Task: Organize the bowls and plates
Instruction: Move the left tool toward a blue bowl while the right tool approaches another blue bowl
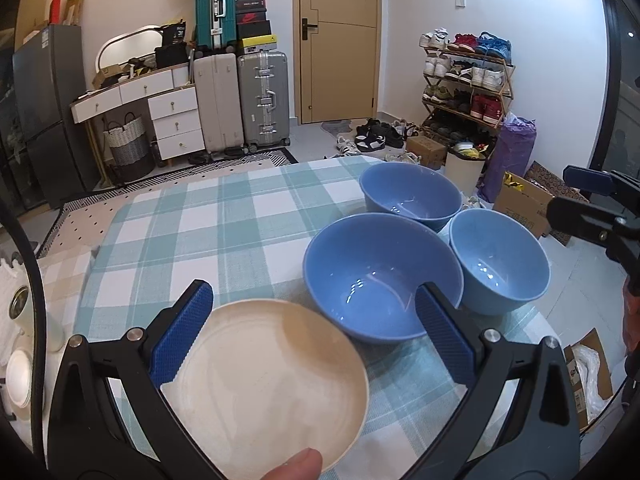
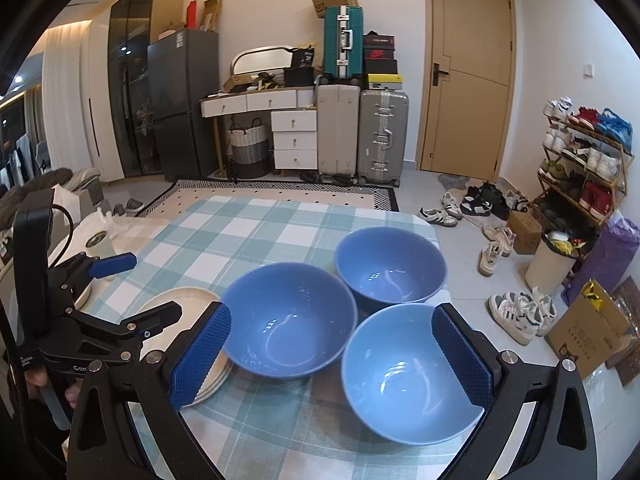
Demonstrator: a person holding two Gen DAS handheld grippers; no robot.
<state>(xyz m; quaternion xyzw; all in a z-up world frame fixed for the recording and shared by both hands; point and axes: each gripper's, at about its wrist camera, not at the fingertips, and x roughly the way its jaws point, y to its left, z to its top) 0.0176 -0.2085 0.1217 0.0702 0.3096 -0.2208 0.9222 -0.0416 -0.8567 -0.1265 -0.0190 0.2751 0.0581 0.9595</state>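
- Our left tongs (image 1: 312,332) sit low centre in the left wrist view, fingers wide apart, gripping nothing, hovering over the cream plates (image 1: 268,376).
- Our right tongs (image 2: 332,356) are also spread apart, straddling the nearest blue bowl (image 2: 408,376) at lower right.
- Three glossy blue bowls cluster, upright, on the checked surface (image 2: 224,232): big bowl (image 2: 288,320) centre, far bowl (image 2: 390,266) behind.
- The plates are stacked at lower left, beside the big bowl.

Three blue bowls (image 2: 289,320) — and one stack of cream plates (image 1: 268,376) — exact plate count unclear.
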